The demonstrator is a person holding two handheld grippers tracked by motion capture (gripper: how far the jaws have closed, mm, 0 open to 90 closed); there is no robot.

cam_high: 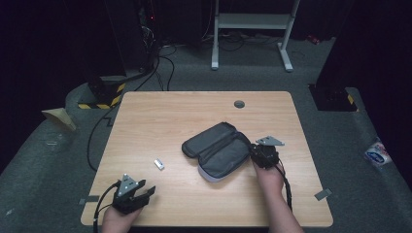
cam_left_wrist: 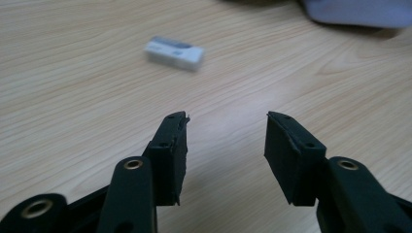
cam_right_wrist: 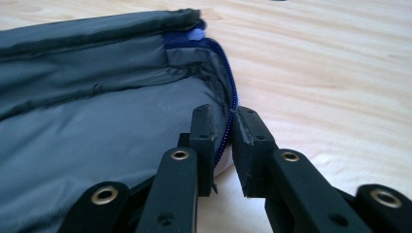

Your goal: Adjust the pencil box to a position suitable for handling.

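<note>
The right gripper [cam_right_wrist: 223, 119] pinches the pouch's [cam_high: 218, 148] zipper edge; thin fabric could slip free. The left gripper [cam_left_wrist: 227, 121], half-open and empty, faces the eraser [cam_left_wrist: 174, 52].

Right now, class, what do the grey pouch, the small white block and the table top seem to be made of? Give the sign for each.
Grey pouch: looks like woven synthetic fabric, matt, with fine weave, creases and a blue zip edge.
Small white block: probably rubber or plastic, like an eraser in a printed sleeve; too blurred to be sure.
Table top: pale wood or wood-look laminate, smooth, with straight grain lines.
</note>
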